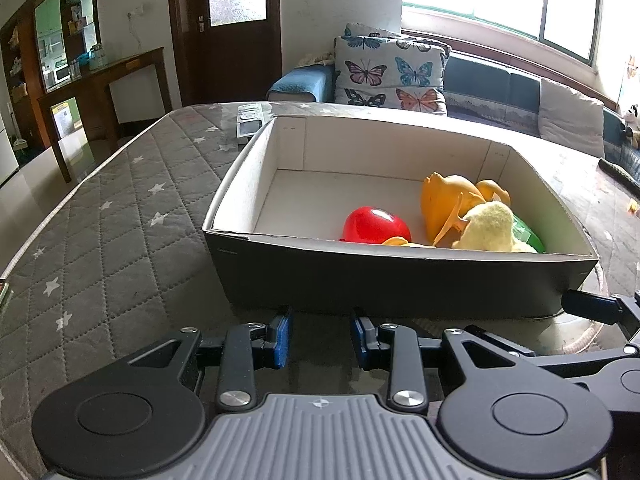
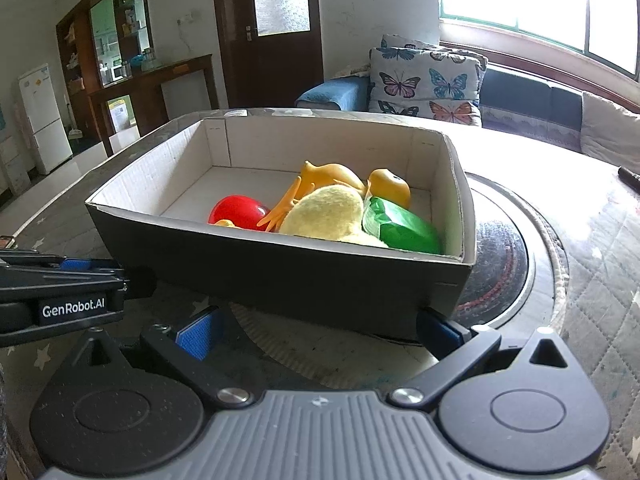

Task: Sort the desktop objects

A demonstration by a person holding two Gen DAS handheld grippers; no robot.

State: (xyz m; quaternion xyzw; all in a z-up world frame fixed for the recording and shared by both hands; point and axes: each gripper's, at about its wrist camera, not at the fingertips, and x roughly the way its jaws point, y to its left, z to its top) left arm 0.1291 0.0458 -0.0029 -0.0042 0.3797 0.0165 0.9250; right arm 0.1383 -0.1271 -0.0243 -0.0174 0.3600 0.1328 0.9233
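A black cardboard box (image 1: pixel 400 280) with a white inside stands on the quilted table; it also shows in the right wrist view (image 2: pixel 280 268). In it lie a red ball (image 1: pixel 374 226) (image 2: pixel 236 209), an orange rubber chicken (image 1: pixel 444 200) (image 2: pixel 328 174), a pale yellow plush toy (image 1: pixel 490 226) (image 2: pixel 328 212) and a green packet (image 1: pixel 528 232) (image 2: pixel 404 228). My left gripper (image 1: pixel 320 340) is partly open and empty, just in front of the box's near wall. My right gripper (image 2: pixel 320 330) is wide open and empty, by the box's near right corner.
A remote control (image 1: pixel 250 122) lies on the table behind the box's far left corner. A round glass turntable (image 2: pixel 504 248) sits under the box's right end. A dark object (image 2: pixel 630 178) lies at the table's far right. A sofa with butterfly cushions (image 1: pixel 390 74) stands behind.
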